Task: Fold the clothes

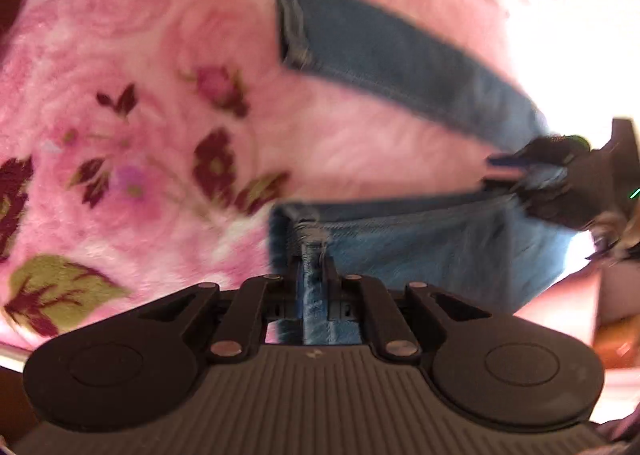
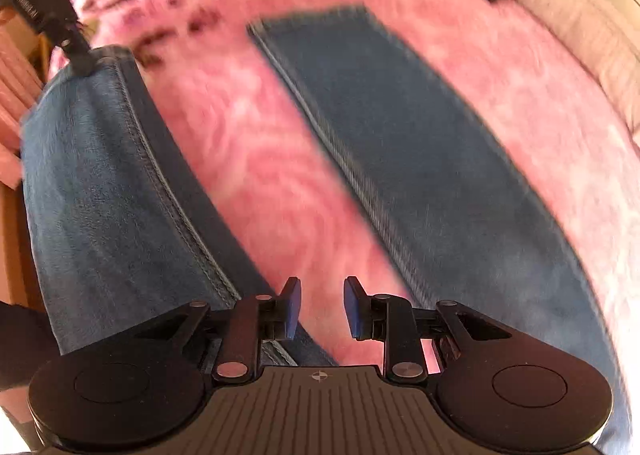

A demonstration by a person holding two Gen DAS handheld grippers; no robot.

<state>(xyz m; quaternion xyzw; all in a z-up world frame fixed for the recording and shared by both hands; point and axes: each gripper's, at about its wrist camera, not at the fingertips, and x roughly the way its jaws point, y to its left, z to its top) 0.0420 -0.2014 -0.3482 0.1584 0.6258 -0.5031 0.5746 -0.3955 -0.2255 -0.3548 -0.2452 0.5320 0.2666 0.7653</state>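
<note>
I had the left gripper clenched on the hem of the near leg of the jeans, which lay spread on the pink floral blanket of the bed, legs apart. My right gripper hung released above the gap between the legs, near the crotch, its pads on nothing. The blur made the left bite hard to judge; it looked thin, possibly only the seam. Pulled across, the hem might slip, or the right might pinch blanket instead of denim.
</note>
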